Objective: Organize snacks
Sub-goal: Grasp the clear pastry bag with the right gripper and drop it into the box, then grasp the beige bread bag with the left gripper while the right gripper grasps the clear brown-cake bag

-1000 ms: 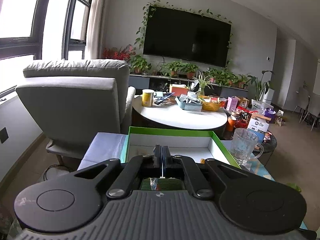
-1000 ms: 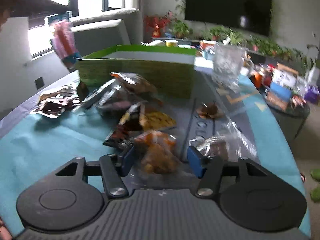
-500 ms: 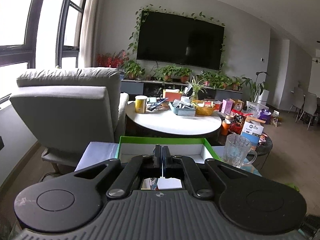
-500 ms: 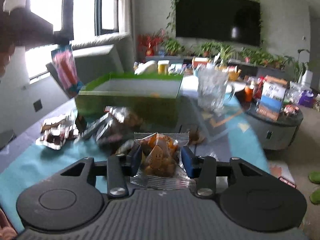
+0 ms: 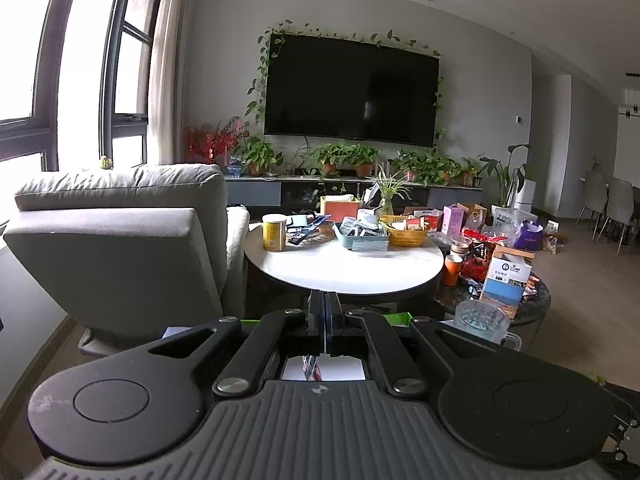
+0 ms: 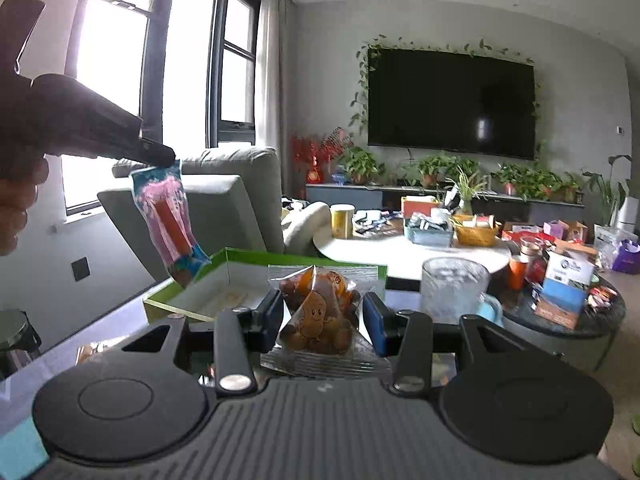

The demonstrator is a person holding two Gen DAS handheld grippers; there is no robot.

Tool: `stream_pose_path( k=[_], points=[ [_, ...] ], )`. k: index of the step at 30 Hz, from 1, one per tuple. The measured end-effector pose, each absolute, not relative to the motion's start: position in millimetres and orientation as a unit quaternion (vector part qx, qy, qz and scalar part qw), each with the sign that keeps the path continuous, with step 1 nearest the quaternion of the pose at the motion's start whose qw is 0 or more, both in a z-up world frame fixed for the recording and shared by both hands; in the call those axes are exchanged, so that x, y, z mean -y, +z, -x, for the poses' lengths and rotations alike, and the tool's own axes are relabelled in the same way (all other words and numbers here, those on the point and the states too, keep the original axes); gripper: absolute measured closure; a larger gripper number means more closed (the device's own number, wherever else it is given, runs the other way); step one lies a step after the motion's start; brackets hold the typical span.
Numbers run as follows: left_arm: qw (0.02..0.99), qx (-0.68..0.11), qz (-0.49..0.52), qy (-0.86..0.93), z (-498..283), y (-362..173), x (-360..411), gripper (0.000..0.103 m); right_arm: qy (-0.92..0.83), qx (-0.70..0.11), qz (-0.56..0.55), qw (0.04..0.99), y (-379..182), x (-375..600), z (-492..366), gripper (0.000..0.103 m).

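Note:
My left gripper [image 5: 324, 312] is shut on a pink and blue snack packet [image 6: 170, 220], which hangs from its tip [image 6: 158, 158] above the left edge of the green box [image 6: 240, 258]. In the left wrist view only a sliver of the packet [image 5: 313, 368] shows under the jaws. My right gripper [image 6: 322, 314] is shut on a clear packet of orange-brown snacks [image 6: 320, 316] and holds it up in front of the box. The box is open, with a white inside.
A glass mug [image 6: 454, 290] stands right of the box. A grey armchair [image 5: 120, 240] is behind on the left. A round white table [image 5: 344, 264] with clutter and a low dark table [image 6: 568, 320] with boxes lie beyond.
My right gripper closed on the orange-brown snack packet and lifted it off the table. My left gripper rose with the pink packet, so the box dropped low in its view.

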State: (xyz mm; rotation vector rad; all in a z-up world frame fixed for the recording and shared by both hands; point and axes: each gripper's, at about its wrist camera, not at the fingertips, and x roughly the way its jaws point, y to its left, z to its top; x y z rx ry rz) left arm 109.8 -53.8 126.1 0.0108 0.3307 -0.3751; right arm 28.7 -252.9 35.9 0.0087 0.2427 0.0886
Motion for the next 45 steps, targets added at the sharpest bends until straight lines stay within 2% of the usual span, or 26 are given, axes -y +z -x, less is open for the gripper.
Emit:
stream_pose_path(
  k=[23, 35, 38, 42, 45],
  points=[
    [0.957, -0.240, -0.015, -0.164, -199, 72, 58, 0.102, 0.061, -0.154, 0.009, 0.986, 34, 237, -111, 0.059],
    [0.950, -0.270, -0.011, -0.157, -212, 56, 50, 0.101, 0.051, -0.184, 0.012, 0.982, 27, 237, -117, 0.059],
    [0.951, -0.269, -0.009, -0.154, -211, 59, 47, 0.090, 0.047, -0.181, 0.014, 0.982, 30, 238, -113, 0.059],
    [0.952, -0.265, -0.012, -0.154, -206, 62, 42, 0.086, 0.046, -0.179, 0.014, 0.983, 32, 240, -108, 0.059],
    [0.954, -0.259, -0.021, -0.148, -197, 61, 35, 0.078, 0.047, -0.180, 0.017, 0.982, 31, 240, -102, 0.059]
  ],
)
